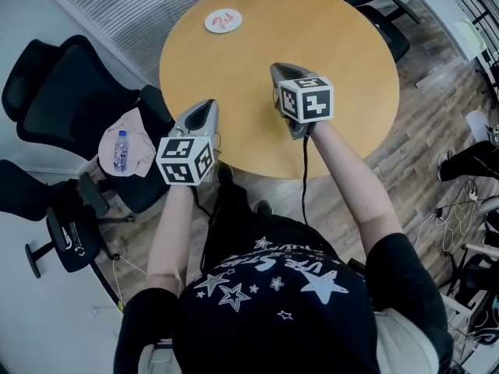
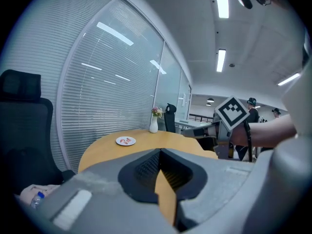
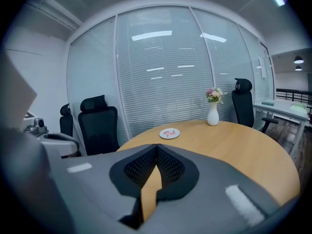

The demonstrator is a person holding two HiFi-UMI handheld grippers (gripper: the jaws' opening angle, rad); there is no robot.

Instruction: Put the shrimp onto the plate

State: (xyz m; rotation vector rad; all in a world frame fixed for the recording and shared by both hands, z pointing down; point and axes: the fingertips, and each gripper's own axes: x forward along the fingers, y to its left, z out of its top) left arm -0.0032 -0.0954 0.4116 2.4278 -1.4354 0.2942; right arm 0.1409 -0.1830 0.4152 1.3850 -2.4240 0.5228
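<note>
A white plate [image 1: 223, 21] lies at the far left of the round wooden table [image 1: 351, 61], with red shrimp [image 1: 224, 19] lying on it. The same plate [image 2: 126, 141] [image 3: 169, 133] shows small and far off in both gripper views. My left gripper [image 1: 209, 104] hovers at the table's near edge with its jaws shut and nothing between them [image 2: 160, 150]. My right gripper [image 1: 277, 68] is held over the table's near middle, also shut and empty [image 3: 156, 146]. Both stay well short of the plate.
A white vase with flowers [image 3: 212, 113] stands at the table's far edge. Black office chairs [image 1: 54, 92] stand to the left, one carrying a pink cloth and a water bottle [image 1: 120, 150]. A blinds-covered glass wall lies beyond the table. Cables [image 1: 437, 216] trail on the floor at right.
</note>
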